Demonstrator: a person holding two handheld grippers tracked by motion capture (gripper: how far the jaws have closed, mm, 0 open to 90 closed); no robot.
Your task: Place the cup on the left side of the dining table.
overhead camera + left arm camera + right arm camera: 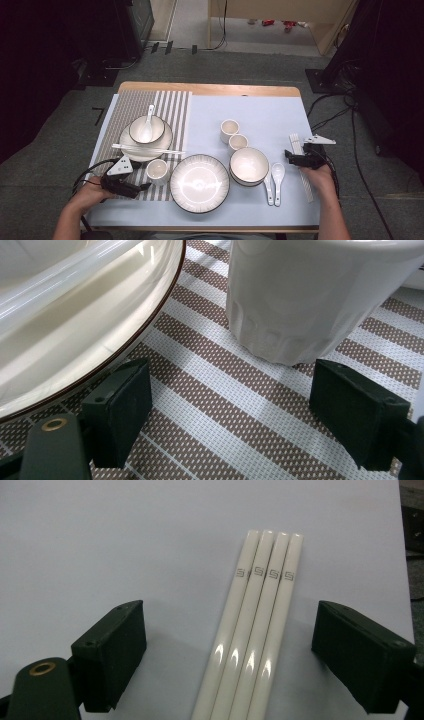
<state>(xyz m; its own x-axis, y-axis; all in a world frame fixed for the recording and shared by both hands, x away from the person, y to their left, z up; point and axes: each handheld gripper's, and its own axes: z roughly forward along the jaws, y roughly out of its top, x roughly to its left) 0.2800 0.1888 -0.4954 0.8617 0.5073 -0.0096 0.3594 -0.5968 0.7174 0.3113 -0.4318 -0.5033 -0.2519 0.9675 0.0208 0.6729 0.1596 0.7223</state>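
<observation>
A spoon [148, 126] rests in the bowl [147, 129] on a striped placemat [165, 107]; the left gripper [230, 405], jaws wide, faces a seemingly empty cup [157, 170]. The right gripper [230, 650] straddles four chopsticks [255, 630], gaping, on the blue-clothed table [260, 115].

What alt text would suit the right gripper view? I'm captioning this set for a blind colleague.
Four white chopsticks lie side by side on a pale blue mat, running up between the open black jaws of the right gripper, which touch nothing. Each stick bears a small square mark near its far end.

Grey carpet floor [45, 145]; wooden table [210, 89]; black stands [345, 55] flanking.
</observation>
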